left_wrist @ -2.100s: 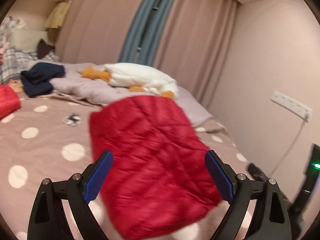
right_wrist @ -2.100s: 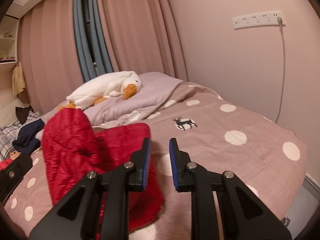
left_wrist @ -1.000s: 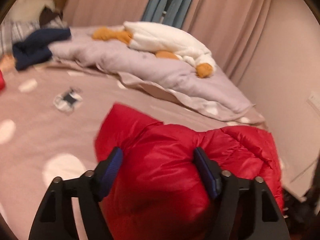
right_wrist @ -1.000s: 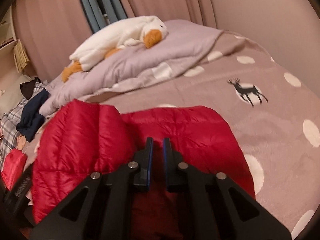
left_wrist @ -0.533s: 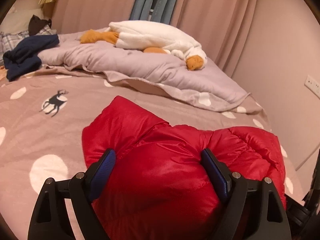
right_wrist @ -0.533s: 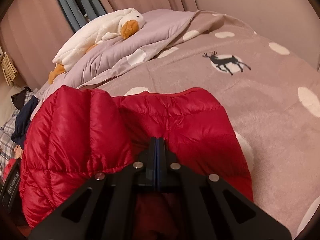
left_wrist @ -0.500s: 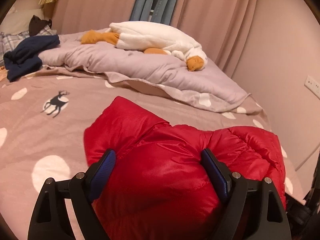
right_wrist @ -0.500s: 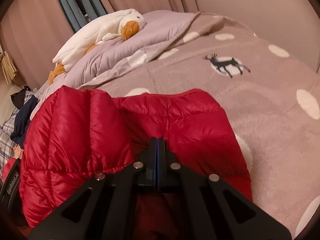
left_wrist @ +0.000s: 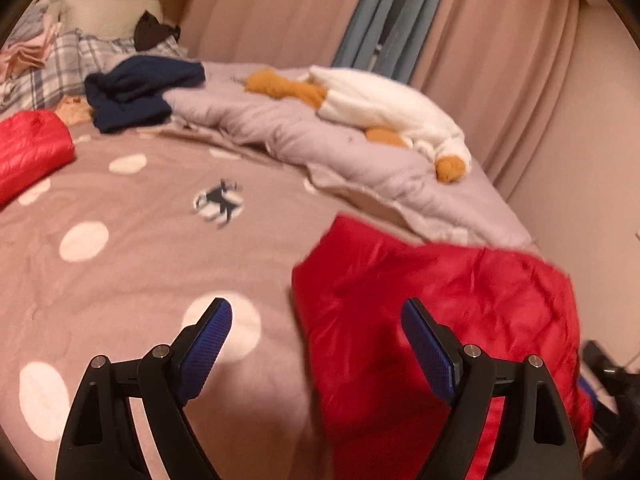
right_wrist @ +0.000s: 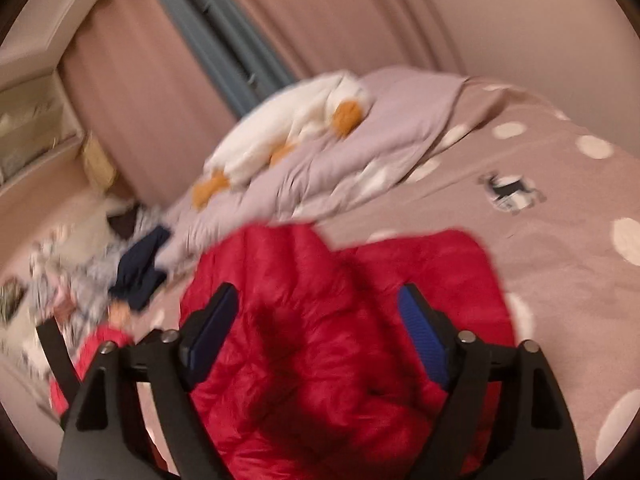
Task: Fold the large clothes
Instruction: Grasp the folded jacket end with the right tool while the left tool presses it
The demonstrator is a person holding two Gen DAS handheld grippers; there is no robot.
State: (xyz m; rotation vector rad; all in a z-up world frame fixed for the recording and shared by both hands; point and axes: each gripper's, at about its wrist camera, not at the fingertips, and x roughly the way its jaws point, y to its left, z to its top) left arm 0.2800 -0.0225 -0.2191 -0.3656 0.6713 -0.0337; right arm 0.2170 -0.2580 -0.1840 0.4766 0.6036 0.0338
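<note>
Both grippers stand with fingers spread wide and hold nothing; the left gripper [left_wrist: 316, 344] hovers with the bedspread and the jacket's edge between its blue pads, the right gripper [right_wrist: 318, 330] straddles the jacket from above; under them the dotted mauve bedspread [left_wrist: 120, 280] carries the red puffer jacket [right_wrist: 344, 340], bunched near the bed's edge; farther back lie a lilac quilt [left_wrist: 304, 140], a white plush goose [left_wrist: 384, 116] on it, and navy clothing [left_wrist: 136, 96].
</note>
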